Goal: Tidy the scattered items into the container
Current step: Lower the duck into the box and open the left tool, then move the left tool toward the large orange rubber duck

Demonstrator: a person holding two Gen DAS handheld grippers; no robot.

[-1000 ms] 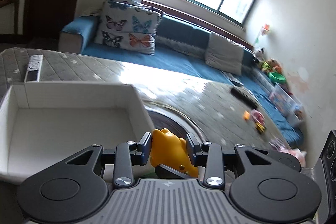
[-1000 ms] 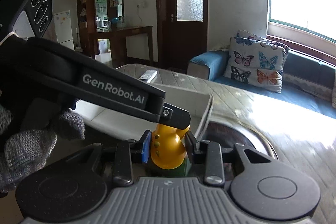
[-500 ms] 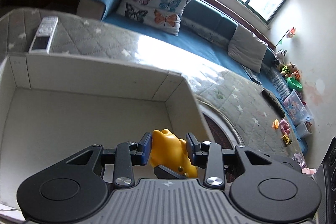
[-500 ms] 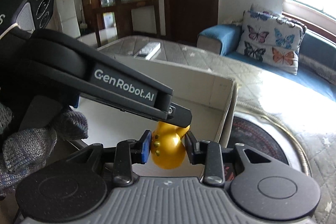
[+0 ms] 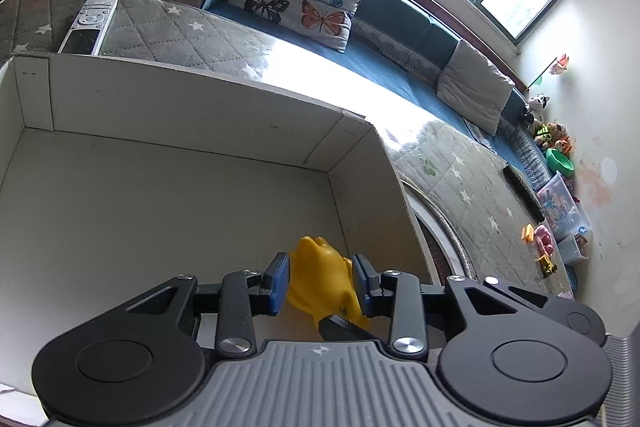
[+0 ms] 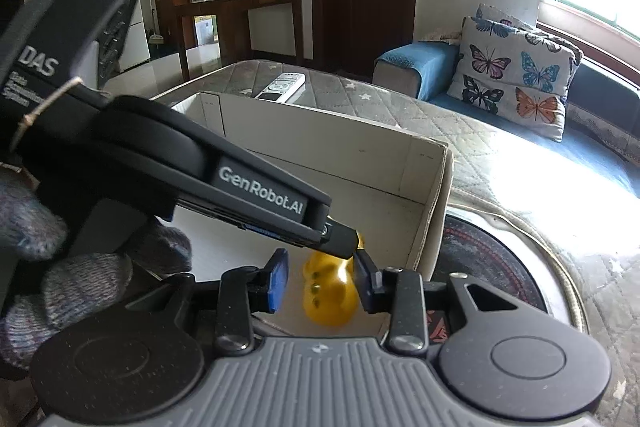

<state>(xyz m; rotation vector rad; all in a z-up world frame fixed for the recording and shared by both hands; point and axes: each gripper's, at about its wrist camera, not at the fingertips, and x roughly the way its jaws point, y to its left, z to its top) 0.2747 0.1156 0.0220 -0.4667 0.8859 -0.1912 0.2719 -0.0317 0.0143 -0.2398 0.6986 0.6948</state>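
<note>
Over the white cardboard box [image 5: 192,131], your left gripper [image 5: 321,282] clamps the yellow toy [image 5: 322,283] while your right gripper [image 6: 321,281] stands parted around it, one pad off the glossy, rounded plastic (small dark dots on one side); the box floor is bare and more toys [image 5: 538,247] lie beyond the box

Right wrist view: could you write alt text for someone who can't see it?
Right tongs stand open around a yellow toy over a white cardboard box, while the left tongs grip the toy's top. Behind lie a silver remote and a butterfly pillow.
</note>
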